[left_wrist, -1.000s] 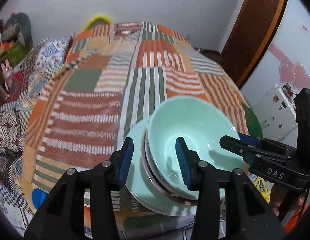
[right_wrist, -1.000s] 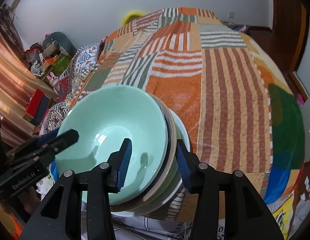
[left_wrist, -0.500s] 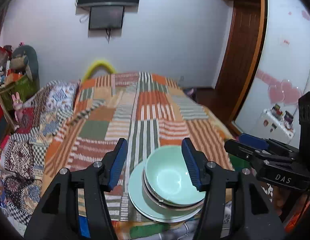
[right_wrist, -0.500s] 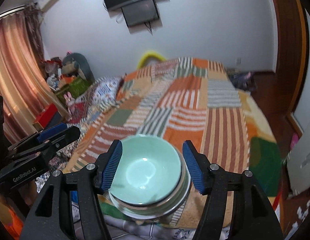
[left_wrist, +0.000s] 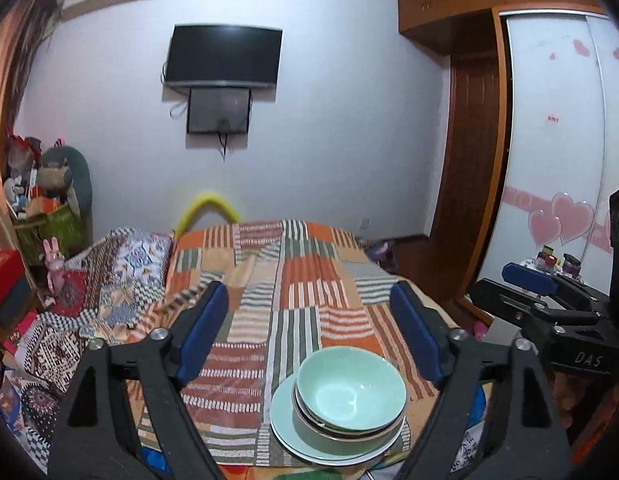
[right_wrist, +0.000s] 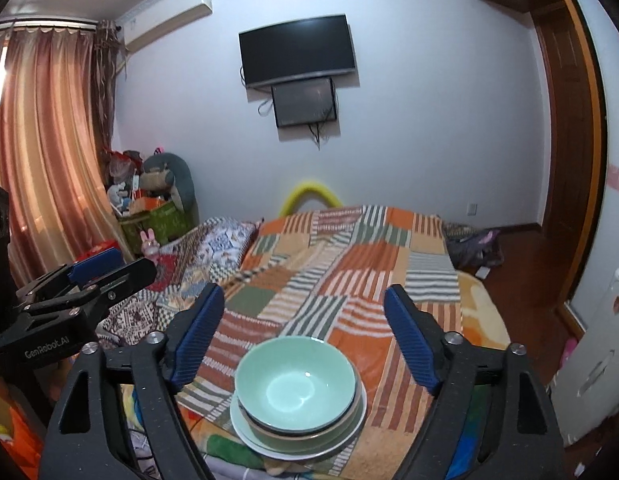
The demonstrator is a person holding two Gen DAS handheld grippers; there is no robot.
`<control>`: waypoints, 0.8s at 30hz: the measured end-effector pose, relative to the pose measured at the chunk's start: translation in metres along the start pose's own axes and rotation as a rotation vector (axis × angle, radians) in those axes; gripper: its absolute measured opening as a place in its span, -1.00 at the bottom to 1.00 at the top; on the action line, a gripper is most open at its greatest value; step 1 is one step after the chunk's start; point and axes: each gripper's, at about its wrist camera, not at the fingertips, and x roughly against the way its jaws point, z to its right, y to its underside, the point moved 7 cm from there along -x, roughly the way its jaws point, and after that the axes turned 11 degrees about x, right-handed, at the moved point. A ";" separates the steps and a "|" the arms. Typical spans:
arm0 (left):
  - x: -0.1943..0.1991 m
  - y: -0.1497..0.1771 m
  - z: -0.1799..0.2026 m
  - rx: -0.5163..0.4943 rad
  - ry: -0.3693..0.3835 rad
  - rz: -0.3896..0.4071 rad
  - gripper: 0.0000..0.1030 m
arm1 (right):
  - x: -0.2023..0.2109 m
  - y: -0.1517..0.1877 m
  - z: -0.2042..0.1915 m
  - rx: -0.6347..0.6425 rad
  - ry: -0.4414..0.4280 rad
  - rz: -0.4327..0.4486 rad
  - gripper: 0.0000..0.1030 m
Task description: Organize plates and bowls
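Holding nothing: my left hand-held gripper (left_wrist: 309,330) and right hand-held gripper (right_wrist: 303,332), jaws just opened wide, above the stack. Mint bowl (left_wrist: 351,388) nested in darker-rimmed bowl (right_wrist: 305,432) on pale plate (left_wrist: 285,426), near edge of patchwork bed (left_wrist: 293,280).

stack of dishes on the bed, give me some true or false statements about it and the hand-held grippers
1. A mint green bowl sits on top of the stack. True.
2. The left hand-held gripper is clamped on the bowl's rim. False: its jaws stand wide apart and have just been opening, with nothing between them.
3. A pale green plate lies at the bottom of the stack. True.
4. The stack rests on a bare wooden table. False: it rests on a striped patchwork blanket.
5. The right hand-held gripper holds a plate. False: it is open and empty, its jaws having just been opening.
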 end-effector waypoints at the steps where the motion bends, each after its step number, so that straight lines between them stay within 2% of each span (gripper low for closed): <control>1: 0.003 -0.001 0.001 -0.005 0.001 0.012 0.75 | 0.002 -0.001 0.000 -0.002 0.000 0.009 0.65; 3: 0.007 -0.002 0.002 -0.010 0.003 0.027 0.77 | 0.006 -0.004 -0.001 -0.007 -0.003 0.022 0.66; 6: 0.011 -0.004 0.001 -0.005 0.003 0.043 0.91 | 0.010 -0.005 -0.002 -0.008 -0.002 0.037 0.73; 9: 0.015 -0.005 0.002 -0.004 0.004 0.053 0.91 | 0.014 -0.008 -0.003 -0.004 0.009 0.060 0.87; 14: 0.016 -0.003 0.003 0.003 0.000 0.056 0.92 | 0.022 -0.010 -0.008 0.013 0.031 0.095 0.99; 24: 0.020 -0.001 0.001 0.014 0.001 0.061 0.93 | 0.021 -0.008 -0.008 0.003 0.033 0.092 0.99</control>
